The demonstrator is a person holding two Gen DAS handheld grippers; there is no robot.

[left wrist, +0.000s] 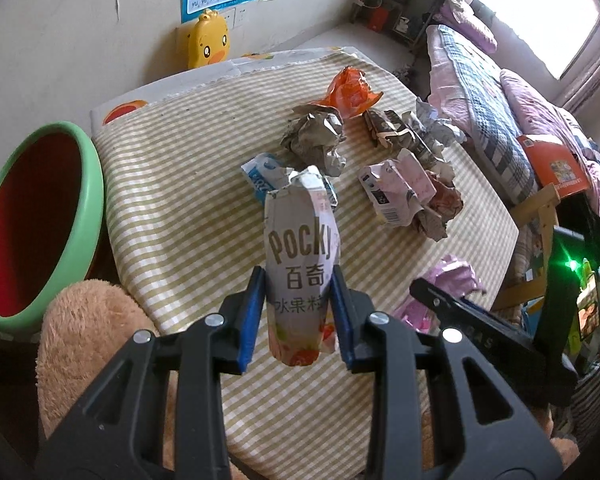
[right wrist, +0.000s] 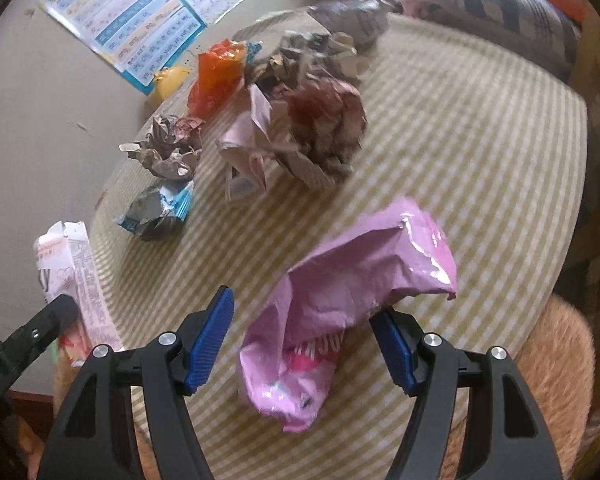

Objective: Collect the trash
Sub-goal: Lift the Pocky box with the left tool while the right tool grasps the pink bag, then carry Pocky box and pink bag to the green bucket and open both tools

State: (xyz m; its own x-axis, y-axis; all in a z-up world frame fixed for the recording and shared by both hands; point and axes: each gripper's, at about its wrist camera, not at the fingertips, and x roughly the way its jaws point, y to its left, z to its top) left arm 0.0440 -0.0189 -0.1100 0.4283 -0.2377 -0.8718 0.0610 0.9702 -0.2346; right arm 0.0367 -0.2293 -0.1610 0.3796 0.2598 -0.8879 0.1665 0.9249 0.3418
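Tilting steeply downward, left gripper (left wrist: 298,316) clamps Pocky box (left wrist: 300,264) (upright).

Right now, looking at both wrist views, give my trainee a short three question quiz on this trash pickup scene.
1. True or false: the left tool is shut on the Pocky box.
2. Which item lies between the right tool's pads? A. orange wrapper B. pink bag C. blue carton
3. Fill in: the bin beside the table has a ____ rim.

Key: 1 true. 2 B, the pink bag; the left pad stands clear of it. 3 green.
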